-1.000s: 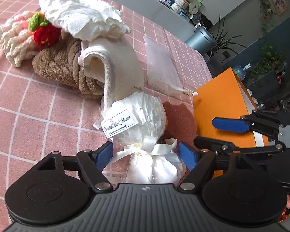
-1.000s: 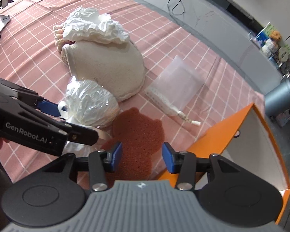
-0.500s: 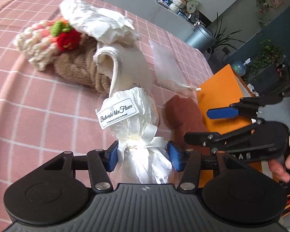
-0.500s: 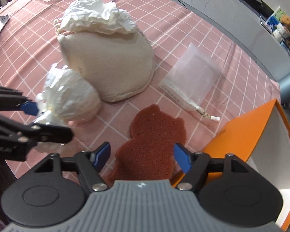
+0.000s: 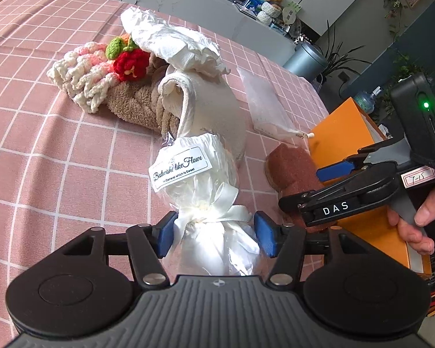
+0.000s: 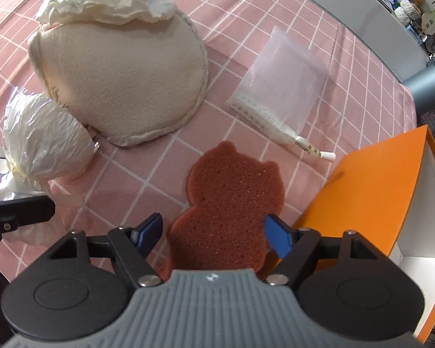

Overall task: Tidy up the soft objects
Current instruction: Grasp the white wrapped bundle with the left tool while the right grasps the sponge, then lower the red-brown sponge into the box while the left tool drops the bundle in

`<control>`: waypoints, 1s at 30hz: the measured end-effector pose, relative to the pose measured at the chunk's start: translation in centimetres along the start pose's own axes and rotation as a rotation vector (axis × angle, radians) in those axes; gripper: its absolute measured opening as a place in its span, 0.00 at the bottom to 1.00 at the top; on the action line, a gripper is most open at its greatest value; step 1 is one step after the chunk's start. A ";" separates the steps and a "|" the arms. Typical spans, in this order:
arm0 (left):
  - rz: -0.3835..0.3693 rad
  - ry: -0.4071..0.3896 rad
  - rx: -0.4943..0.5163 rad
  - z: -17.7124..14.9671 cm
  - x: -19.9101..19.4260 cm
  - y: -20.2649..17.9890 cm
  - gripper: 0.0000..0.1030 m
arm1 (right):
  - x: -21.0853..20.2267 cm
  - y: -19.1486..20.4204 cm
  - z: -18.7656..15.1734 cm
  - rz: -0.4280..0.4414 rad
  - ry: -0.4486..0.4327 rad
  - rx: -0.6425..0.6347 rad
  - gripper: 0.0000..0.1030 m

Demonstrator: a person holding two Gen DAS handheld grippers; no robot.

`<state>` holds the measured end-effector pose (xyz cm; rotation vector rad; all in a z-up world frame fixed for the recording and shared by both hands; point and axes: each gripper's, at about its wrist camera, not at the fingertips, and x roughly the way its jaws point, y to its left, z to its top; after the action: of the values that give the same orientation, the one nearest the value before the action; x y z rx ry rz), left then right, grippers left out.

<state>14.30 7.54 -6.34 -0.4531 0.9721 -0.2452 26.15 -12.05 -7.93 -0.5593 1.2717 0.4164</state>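
A white wrapped bundle (image 5: 197, 179) with a ribbon and a label lies in front of my left gripper (image 5: 214, 232). Its tied neck sits between the blue pads; both pads rest against the cellophane while the jaws are opening slightly. A brown bear-shaped sponge (image 6: 235, 194) lies flat on the pink checked cloth beside the orange box (image 6: 371, 191). My right gripper (image 6: 213, 232) points steeply down over the sponge's lower half. Its jaws are closing, with the sponge between them and a small gap at the left pad. The bundle (image 6: 43, 145) also shows at the left of the right wrist view.
A cream pouch (image 6: 121, 78) with crumpled white paper (image 6: 107, 0) on top lies behind the bundle. A crochet piece (image 5: 84, 69) and a brown towel (image 5: 136, 104) lie further left. A clear zip bag (image 6: 287, 69) lies behind the sponge. A hand (image 5: 411, 226) holds the right gripper.
My left gripper narrowed from wide open onto the bundle's neck, then eased a little. My right gripper sank over the sponge, tipped further down and spread wider around it.
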 end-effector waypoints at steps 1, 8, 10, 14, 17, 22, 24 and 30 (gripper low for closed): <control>0.001 -0.004 -0.002 0.0 0.1 0.1 0.66 | 0.0 0.0 -0.1 -0.002 -0.002 0.003 0.67; 0.005 -0.019 -0.008 -0.7 -0.5 0.2 0.58 | -1.5 1.2 -1.3 0.055 -0.061 -0.015 0.56; 0.017 -0.023 0.004 -1.0 -0.9 0.0 0.57 | -2.4 2.1 -1.9 0.053 -0.095 -0.031 0.42; 0.030 -0.036 0.016 -1.7 -1.9 -0.3 0.57 | -3.8 3.0 -3.2 0.066 -0.145 -0.032 0.29; 0.042 -0.048 0.021 -2.1 -2.6 -0.5 0.57 | -4.4 3.0 -4.0 0.094 -0.162 -0.002 0.26; 0.054 -0.076 0.035 -2.8 -4.2 -1.1 0.57 | -6.4 4.2 -5.5 0.172 -0.225 0.029 0.16; 0.055 -0.082 0.040 -3.1 -4.8 -1.3 0.57 | -7.4 4.7 -6.2 0.185 -0.268 0.040 0.14; 0.076 -0.107 0.060 -3.9 -6.2 -1.8 0.57 | -9.3 5.2 -8.3 0.232 -0.354 0.110 0.12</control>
<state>7.66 7.38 -2.76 -0.3702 0.8734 -0.1794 14.38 -12.77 -1.40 -0.2302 1.0118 0.6067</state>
